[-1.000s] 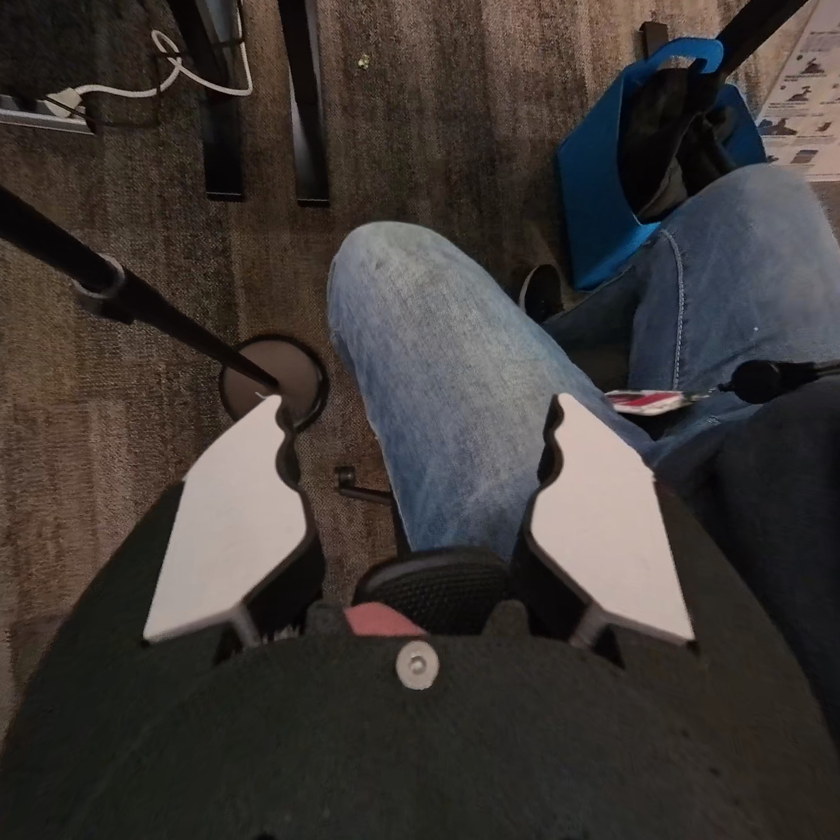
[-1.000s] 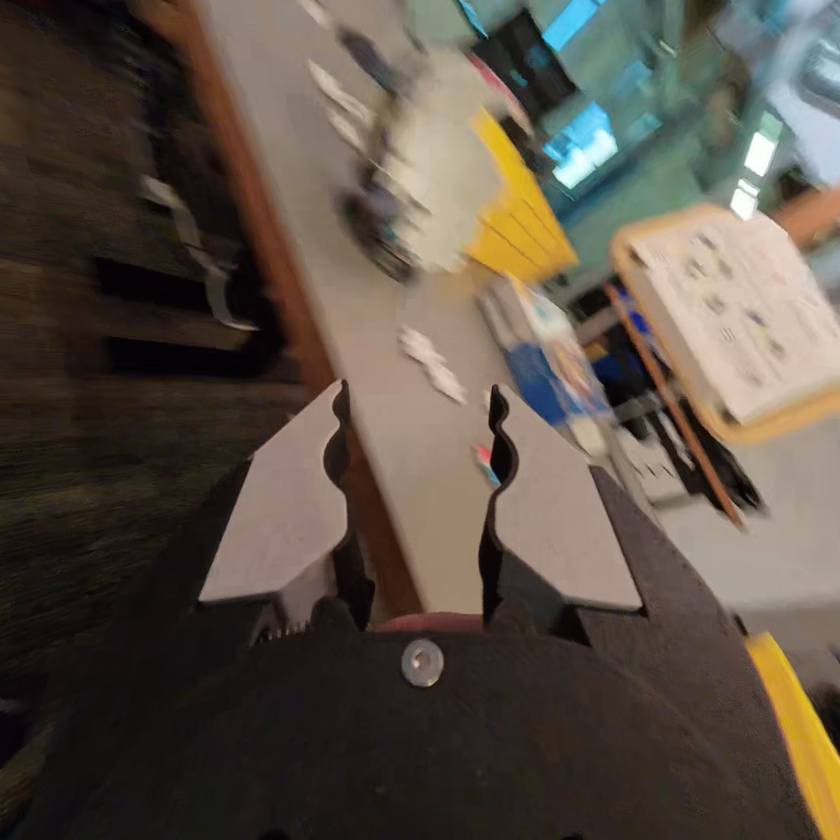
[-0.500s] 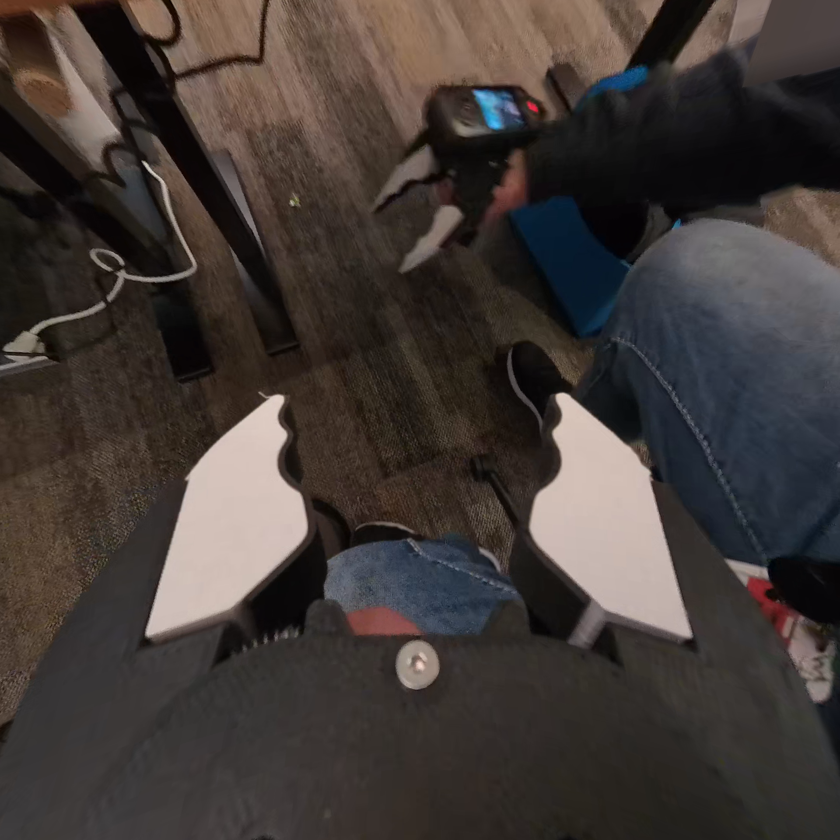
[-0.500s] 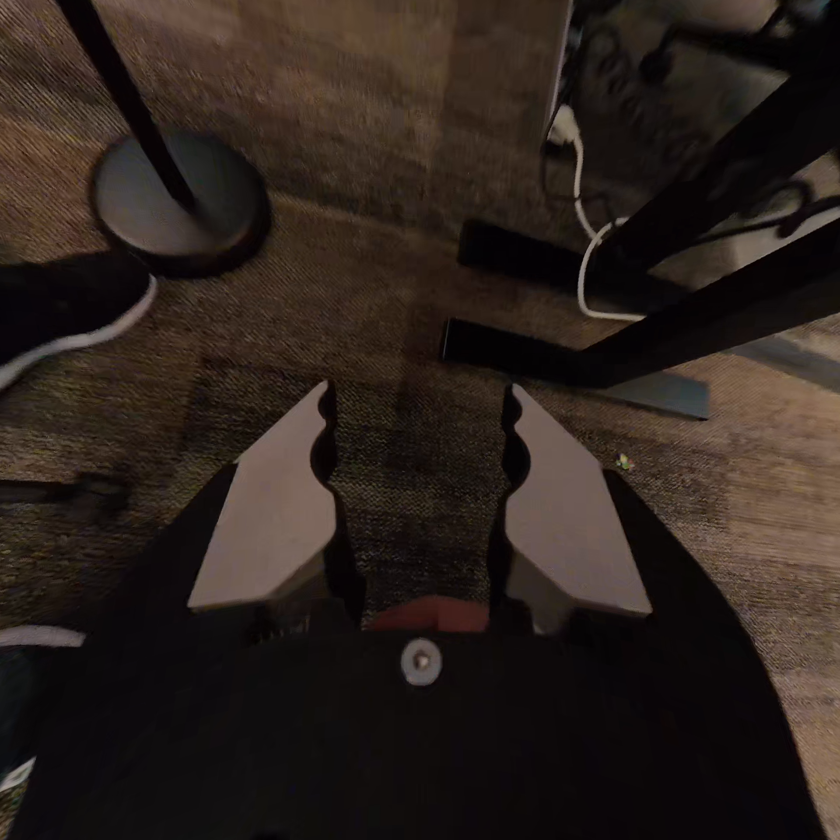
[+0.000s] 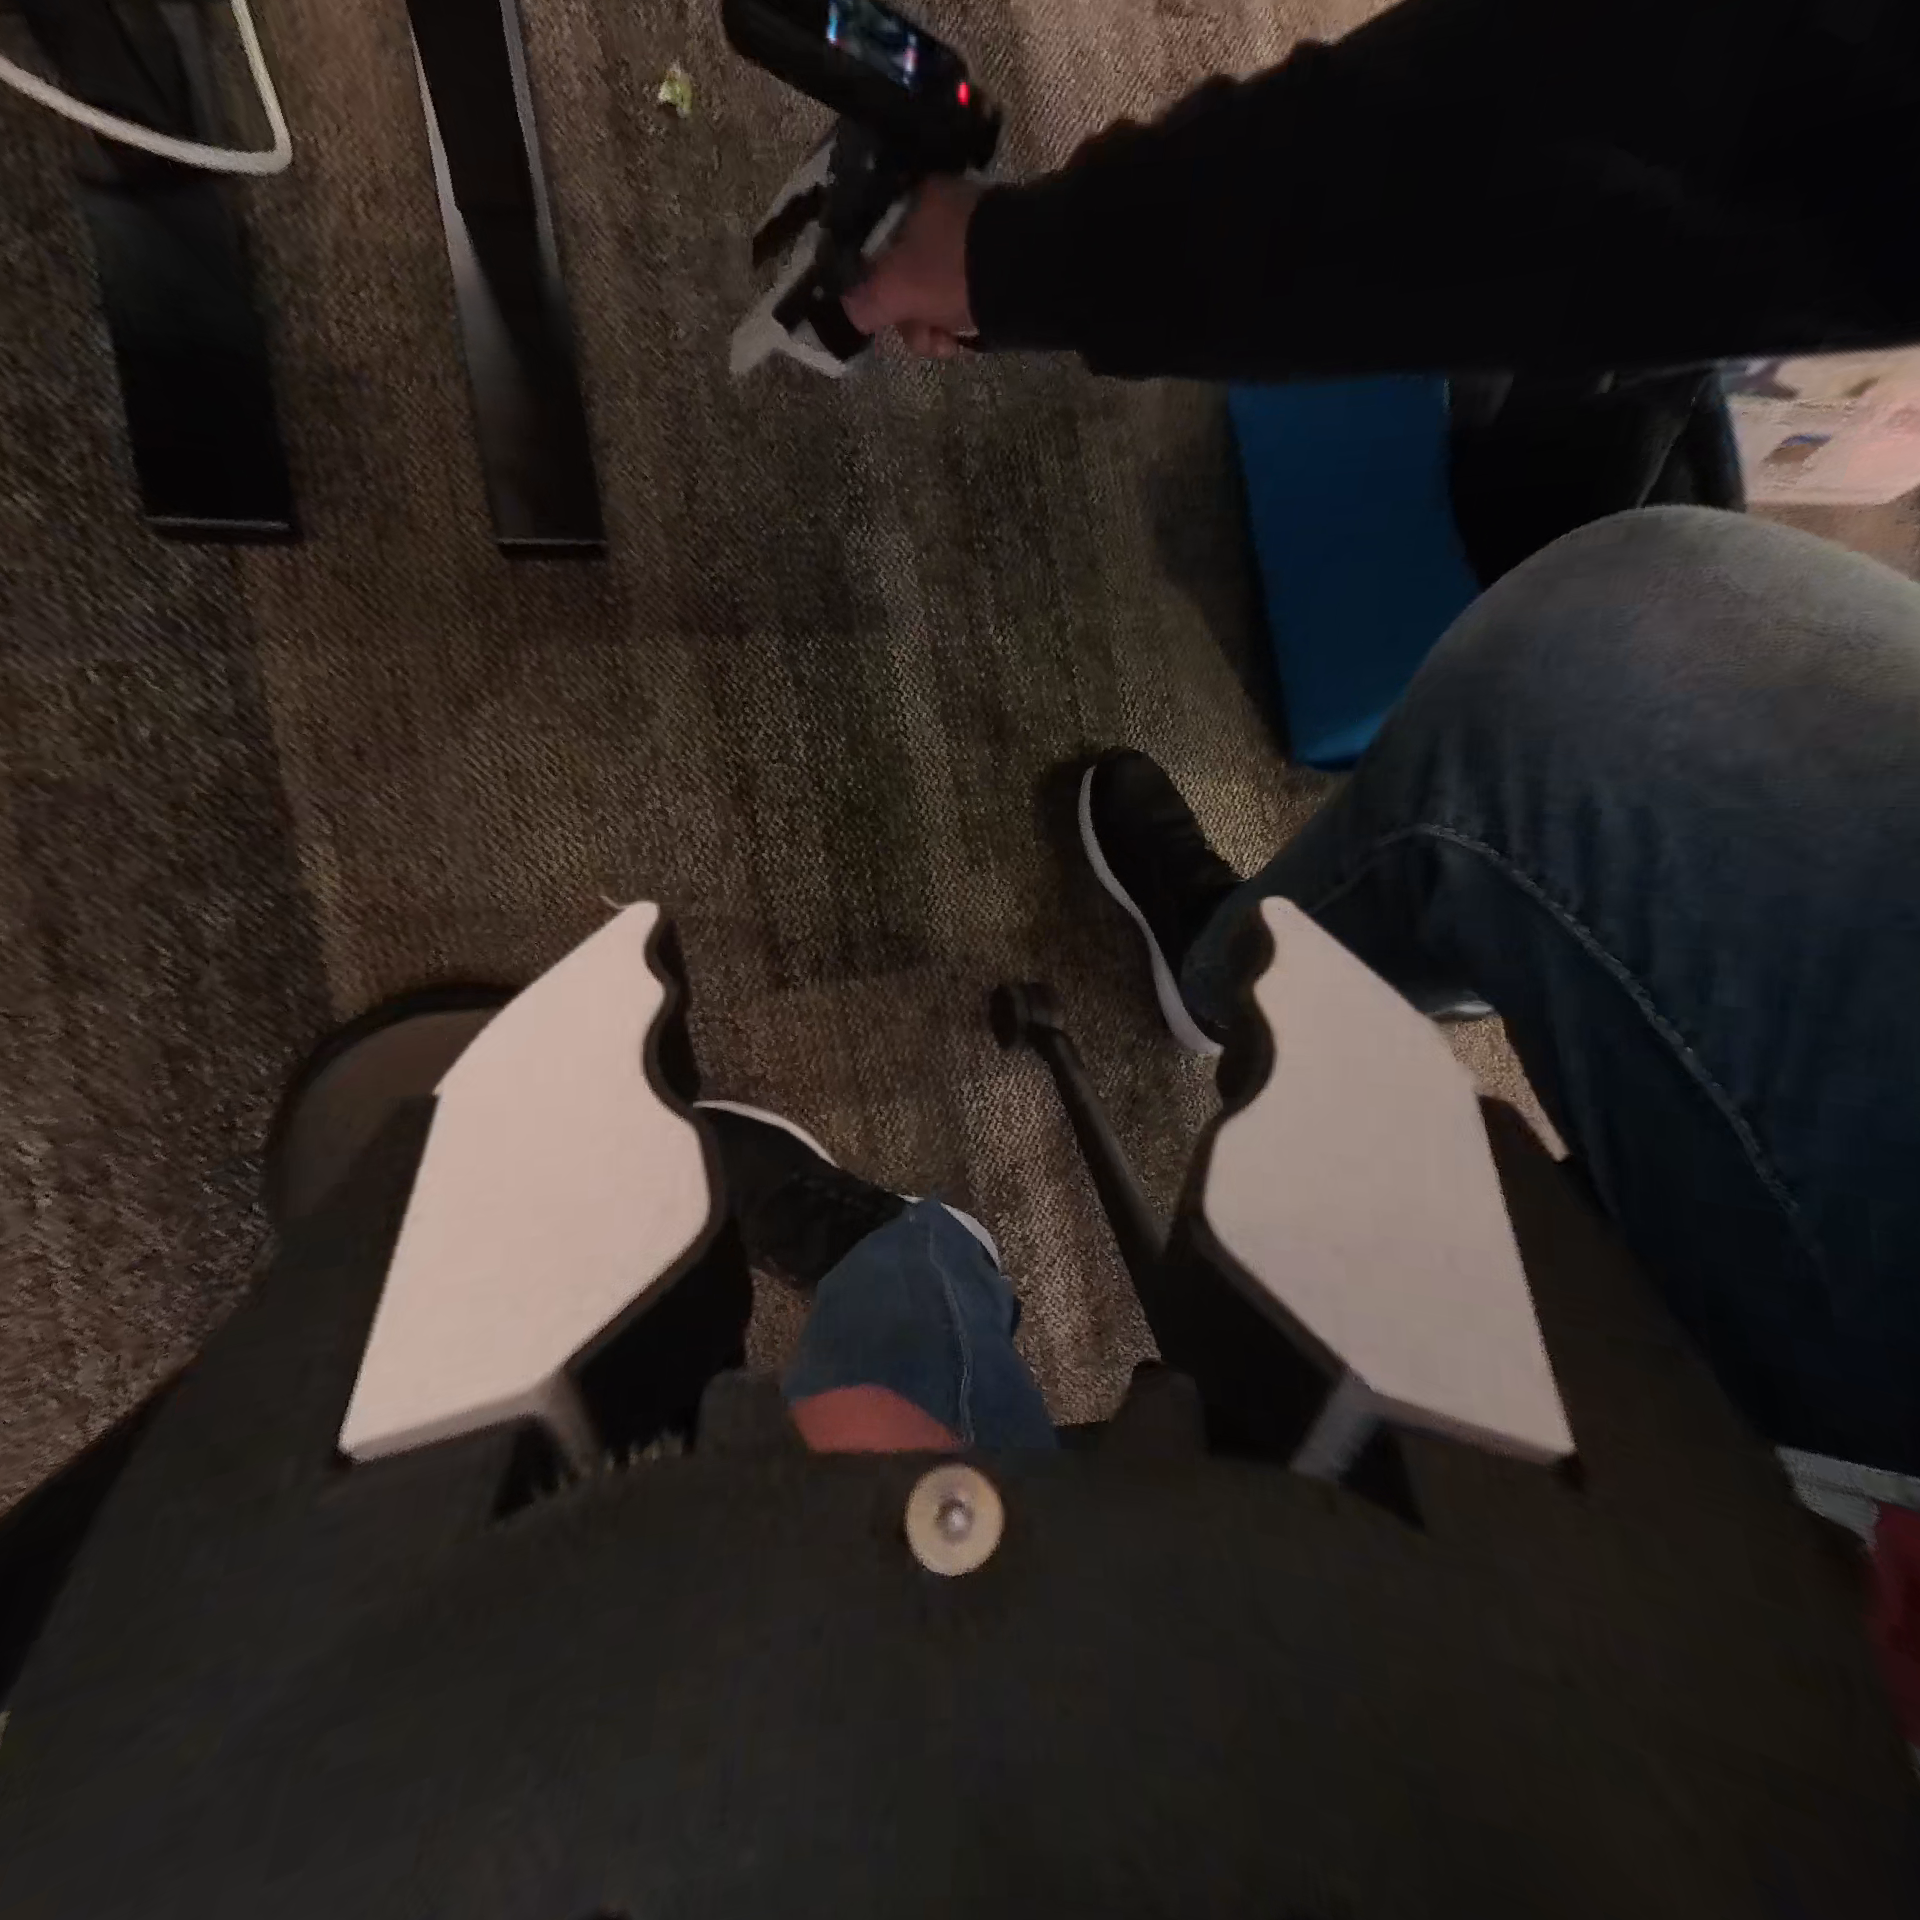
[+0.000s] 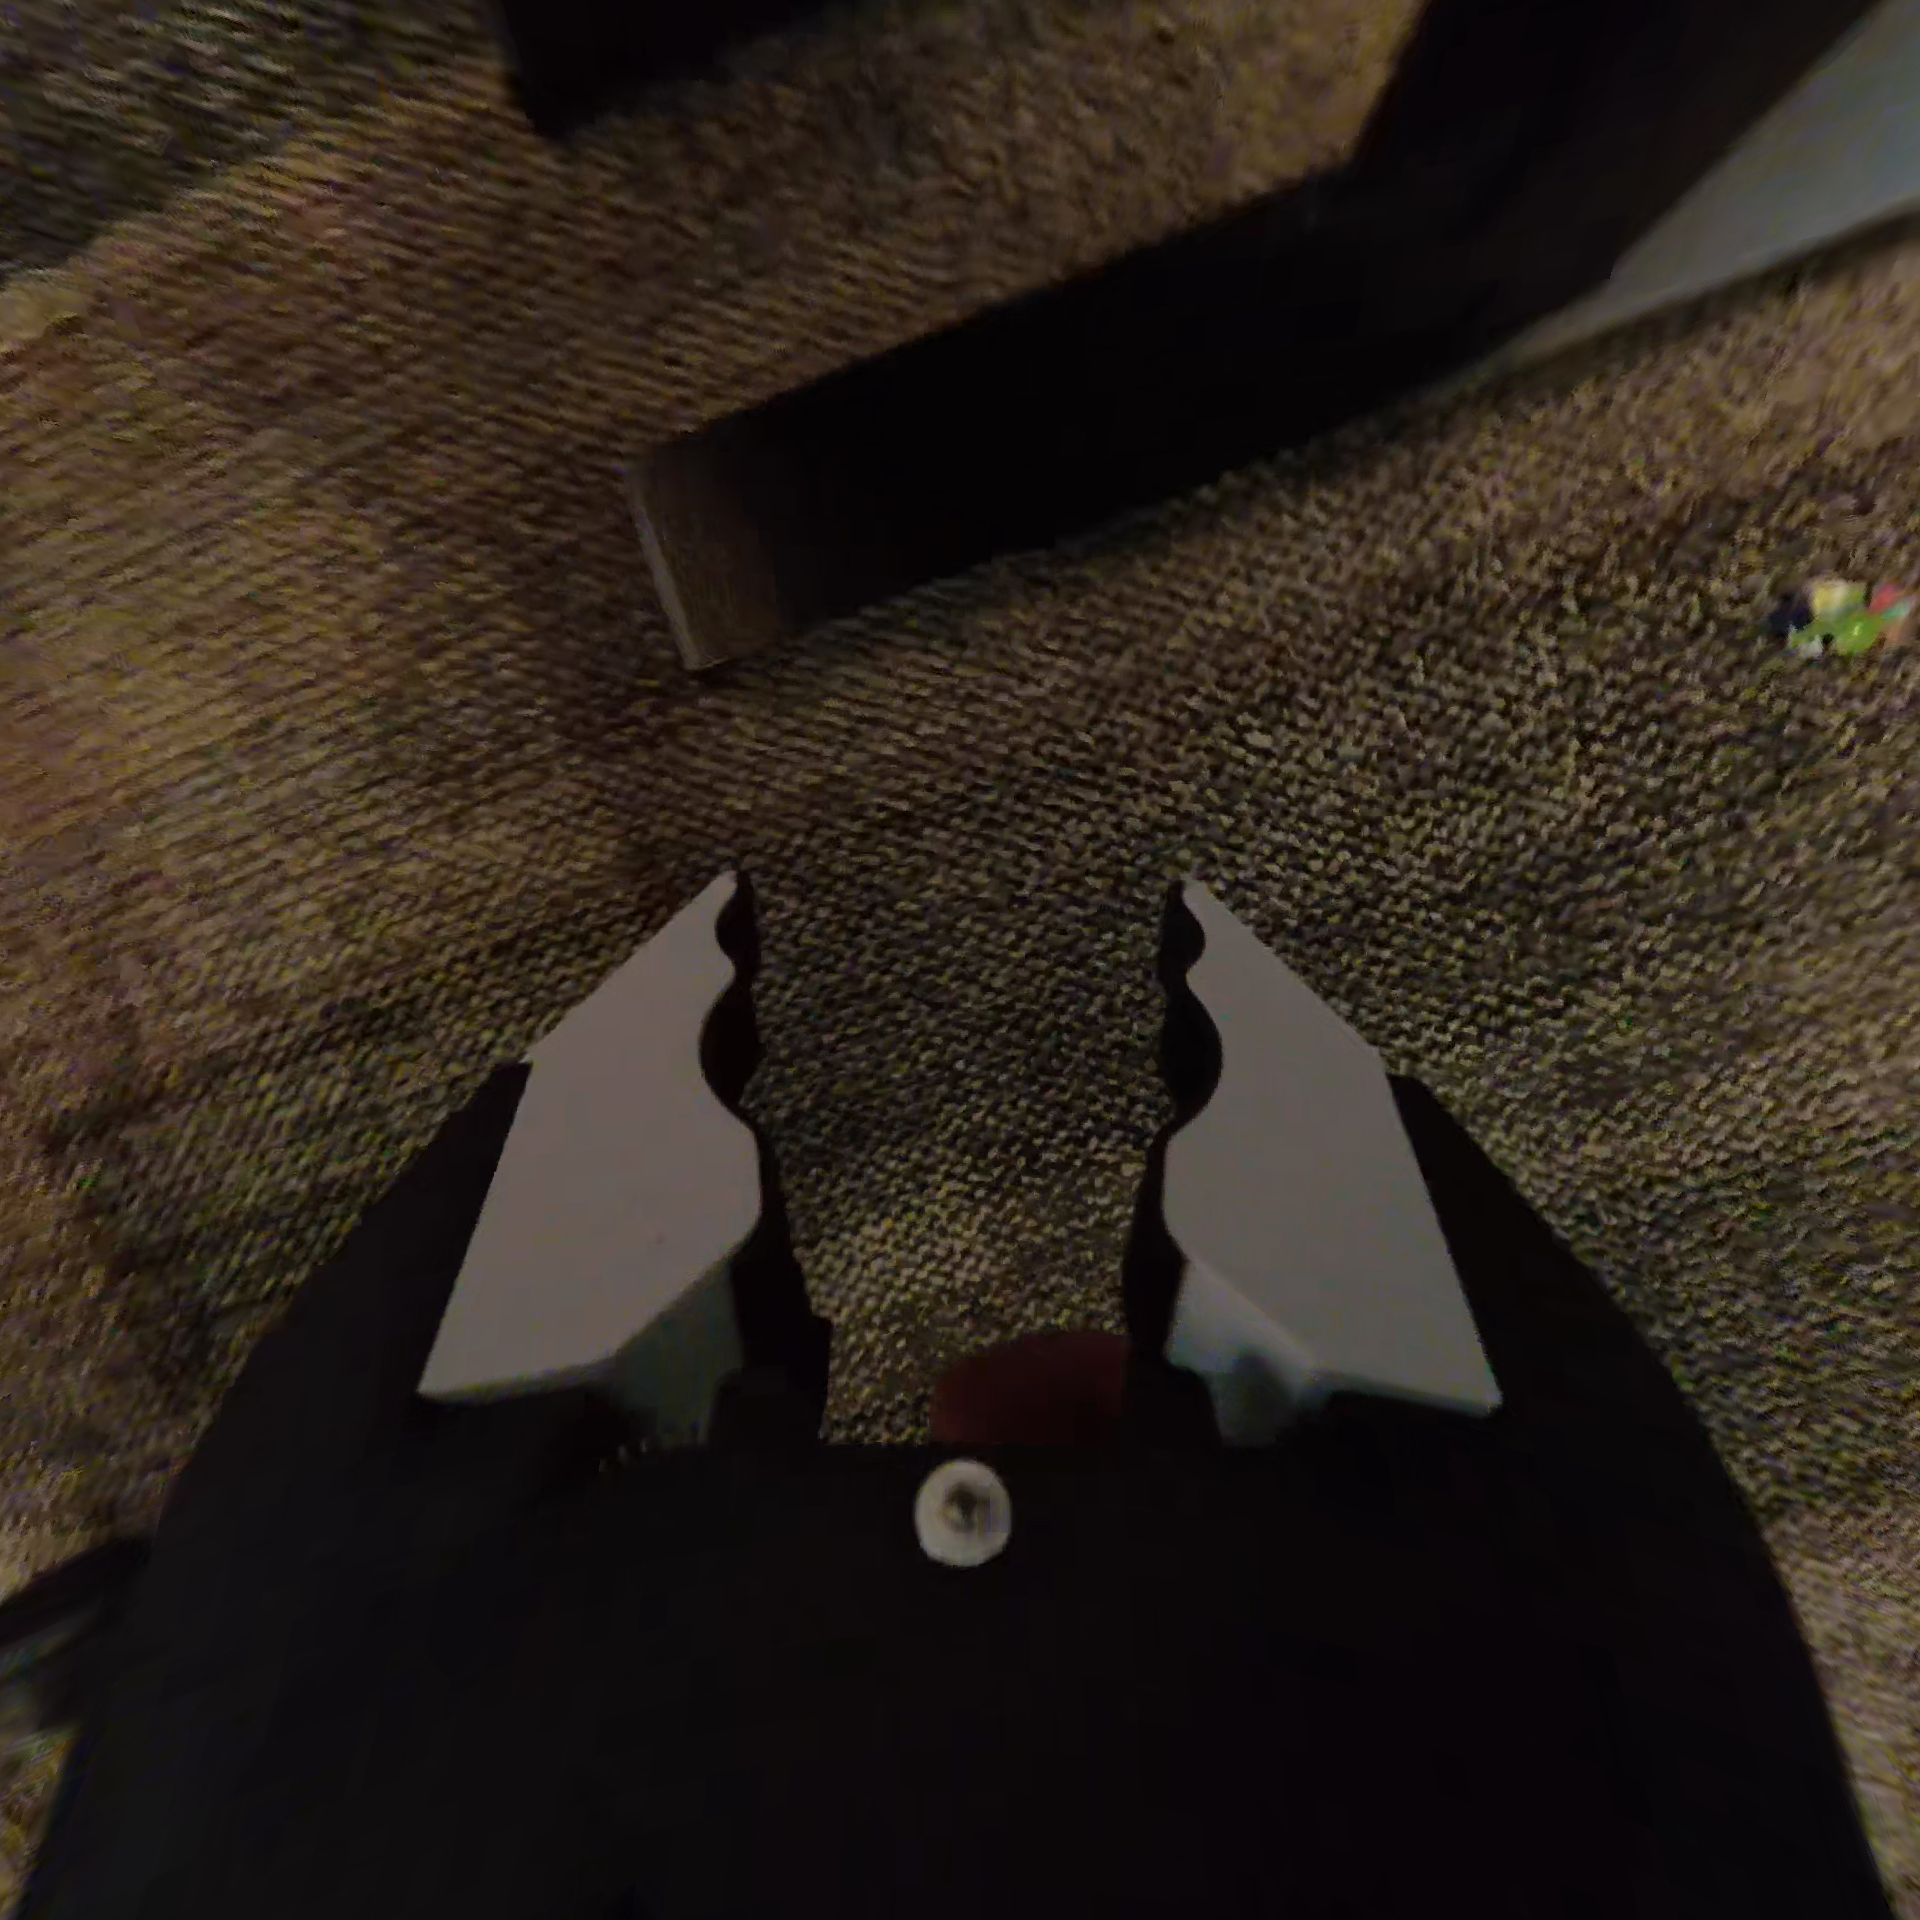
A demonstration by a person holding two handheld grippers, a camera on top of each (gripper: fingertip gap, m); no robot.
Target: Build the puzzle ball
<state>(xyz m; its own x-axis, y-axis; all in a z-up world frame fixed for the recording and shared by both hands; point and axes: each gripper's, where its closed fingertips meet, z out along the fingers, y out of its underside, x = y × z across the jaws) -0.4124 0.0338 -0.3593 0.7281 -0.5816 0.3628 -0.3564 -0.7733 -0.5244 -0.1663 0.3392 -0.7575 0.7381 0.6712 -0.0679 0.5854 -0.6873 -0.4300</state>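
White cable (image 5: pixel 156 145): far left, on carpet (image 5: pixel 623 675).
Black frame feet (image 5: pixel 509 312): flat on carpet.
Left hand-held gripper (image 5: pixel 961 940): fingers wide apart, empty, above a black shoe (image 5: pixel 800 1195).
Right hand-held gripper (image 6: pixel 956 899): fingers apart, empty, low over carpet; seen also in left view (image 5: pixel 800 281).
Small multicoloured piece (image 6: pixel 1844 618): on carpet, right of gripper; possibly puzzle part, blurred.
Blue bag (image 5: pixel 1351 561): beside jeaned knee (image 5: pixel 1683 831).

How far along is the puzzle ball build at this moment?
Nothing looks done: no ball or assembled pieces appear in either view. In hand: nothing. The left gripper is open and empty over the carpet, the right gripper open and empty near a small colourful scrap on the floor, possibly a dropped piece. Left: apparently the whole build.
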